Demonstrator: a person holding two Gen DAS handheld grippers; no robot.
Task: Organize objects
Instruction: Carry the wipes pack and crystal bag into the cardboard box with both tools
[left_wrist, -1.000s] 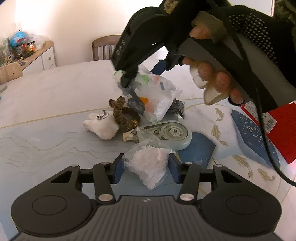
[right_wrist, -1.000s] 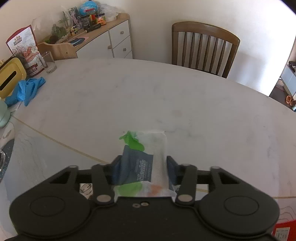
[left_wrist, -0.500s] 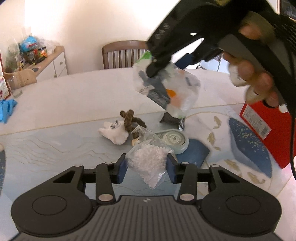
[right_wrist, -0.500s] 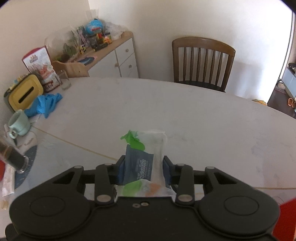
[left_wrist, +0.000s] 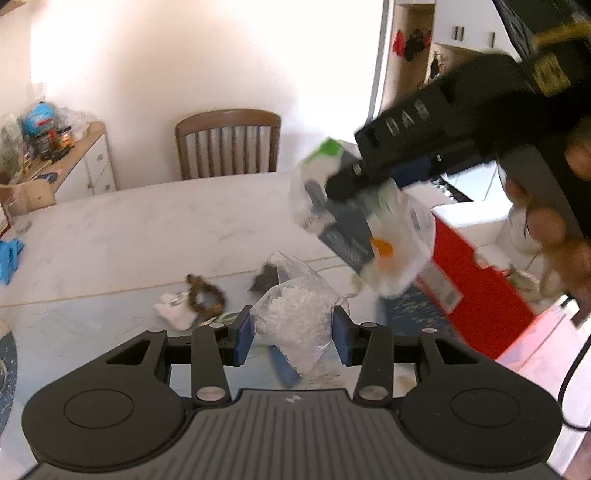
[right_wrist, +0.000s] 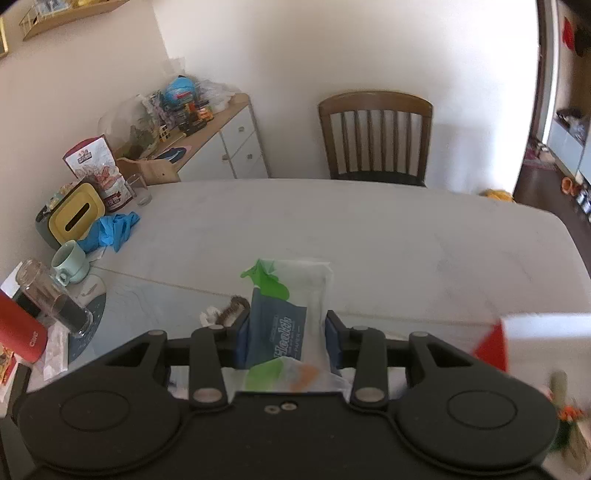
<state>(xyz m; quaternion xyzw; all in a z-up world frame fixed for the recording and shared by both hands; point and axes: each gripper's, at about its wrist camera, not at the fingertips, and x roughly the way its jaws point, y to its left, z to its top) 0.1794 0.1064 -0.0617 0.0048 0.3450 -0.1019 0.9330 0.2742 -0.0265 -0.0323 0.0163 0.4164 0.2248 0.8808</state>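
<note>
My left gripper (left_wrist: 293, 334) is shut on a clear bag of white crystals (left_wrist: 295, 314) and holds it well above the table. My right gripper (right_wrist: 288, 338) is shut on a clear bag holding a blue tissue pack (right_wrist: 286, 321); in the left wrist view that bag (left_wrist: 365, 229) hangs in the air to the upper right, above a red box (left_wrist: 476, 280). On the table below lie a white plush piece (left_wrist: 173, 314), a brown scrunchie (left_wrist: 205, 297) and a dark small item (left_wrist: 266, 280).
A wooden chair (right_wrist: 376, 136) stands at the table's far side. At the left edge are a yellow tissue box (right_wrist: 74, 218), blue gloves (right_wrist: 112, 229), a green mug (right_wrist: 70, 262), a glass jar (right_wrist: 51, 295) and a red bottle (right_wrist: 22, 328). A cluttered sideboard (right_wrist: 210, 136) stands behind.
Both grippers have risen well above the table with their bags. The right gripper's bag has moved right, over the red box. The items on the table look smaller and farther.
</note>
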